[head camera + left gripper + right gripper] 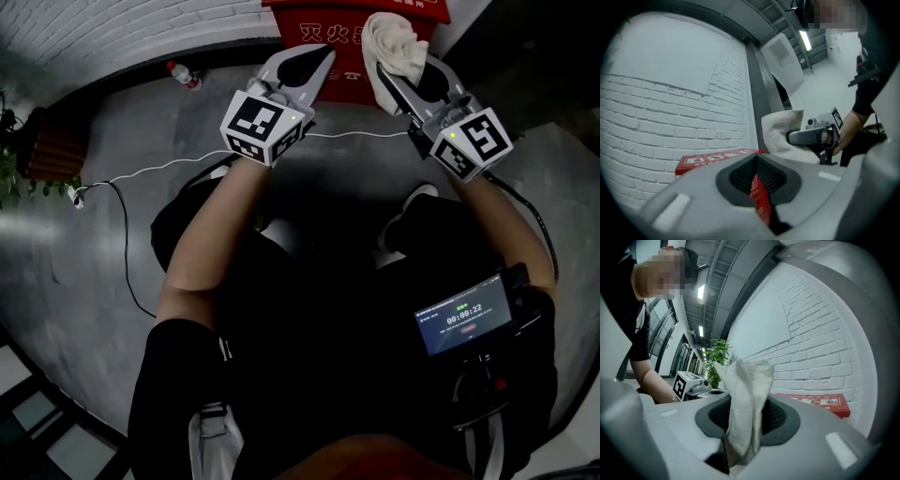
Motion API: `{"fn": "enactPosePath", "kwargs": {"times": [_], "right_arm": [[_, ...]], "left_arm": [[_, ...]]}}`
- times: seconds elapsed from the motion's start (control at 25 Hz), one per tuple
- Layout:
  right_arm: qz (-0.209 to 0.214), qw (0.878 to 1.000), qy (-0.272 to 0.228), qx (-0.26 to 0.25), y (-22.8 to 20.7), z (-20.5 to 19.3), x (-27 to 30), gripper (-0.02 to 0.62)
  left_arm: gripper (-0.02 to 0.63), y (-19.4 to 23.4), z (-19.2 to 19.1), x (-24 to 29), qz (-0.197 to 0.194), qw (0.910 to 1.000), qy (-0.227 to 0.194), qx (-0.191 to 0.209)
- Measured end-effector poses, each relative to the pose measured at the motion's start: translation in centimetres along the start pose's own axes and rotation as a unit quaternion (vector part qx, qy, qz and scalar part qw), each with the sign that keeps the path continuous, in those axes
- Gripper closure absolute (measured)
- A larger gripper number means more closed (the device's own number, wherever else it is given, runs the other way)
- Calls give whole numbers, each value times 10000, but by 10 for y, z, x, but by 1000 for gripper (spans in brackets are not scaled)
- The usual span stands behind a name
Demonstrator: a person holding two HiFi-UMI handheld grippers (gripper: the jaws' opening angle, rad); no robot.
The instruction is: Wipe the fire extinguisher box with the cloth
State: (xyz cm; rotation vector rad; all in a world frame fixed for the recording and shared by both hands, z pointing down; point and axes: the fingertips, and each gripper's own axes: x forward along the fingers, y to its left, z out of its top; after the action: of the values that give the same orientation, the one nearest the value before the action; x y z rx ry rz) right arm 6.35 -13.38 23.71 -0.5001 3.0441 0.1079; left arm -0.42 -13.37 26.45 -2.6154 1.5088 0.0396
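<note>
Two tongs hover near the red fire extinguisher box (323, 30) by the white brick wall. The right tongs (740, 432) pinch a soft, off-white cloth (746, 390) at its lower end, and the left tongs (757, 183) are closed and empty. The cloth looks light and floppy, so a bunched hold suits wiping.

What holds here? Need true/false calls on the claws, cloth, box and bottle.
1. The right claw is shut on the cloth. True.
2. The left claw grips the cloth too. False: it is shut on nothing.
3. The fire extinguisher box sits by the white brick wall. True.
4. The bottle stands on the box. False: it is on the floor, left of the box.
</note>
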Motion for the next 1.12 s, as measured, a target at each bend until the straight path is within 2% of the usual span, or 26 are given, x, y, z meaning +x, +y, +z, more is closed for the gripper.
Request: {"fn": "enactPosePath", "kwargs": {"times": [0.2,0.36,0.64,1.12], "right_arm": [[216,9997,107,1,13,-14,17,460],[367,9992,137,25,28,-23,26,460],[248,9994,107,195,18,-22,26,462],[252,9996,136,32,17,-29,24,462]], "left_arm": [[603,-2,-4,1,-137,9999,1,-50],[603,1,-1,-5,-74,9999,-32,-65],[603,3,7,-5,11,9997,-162,-154],[603,9,10,-6,21,9990,-295,-348]]}}
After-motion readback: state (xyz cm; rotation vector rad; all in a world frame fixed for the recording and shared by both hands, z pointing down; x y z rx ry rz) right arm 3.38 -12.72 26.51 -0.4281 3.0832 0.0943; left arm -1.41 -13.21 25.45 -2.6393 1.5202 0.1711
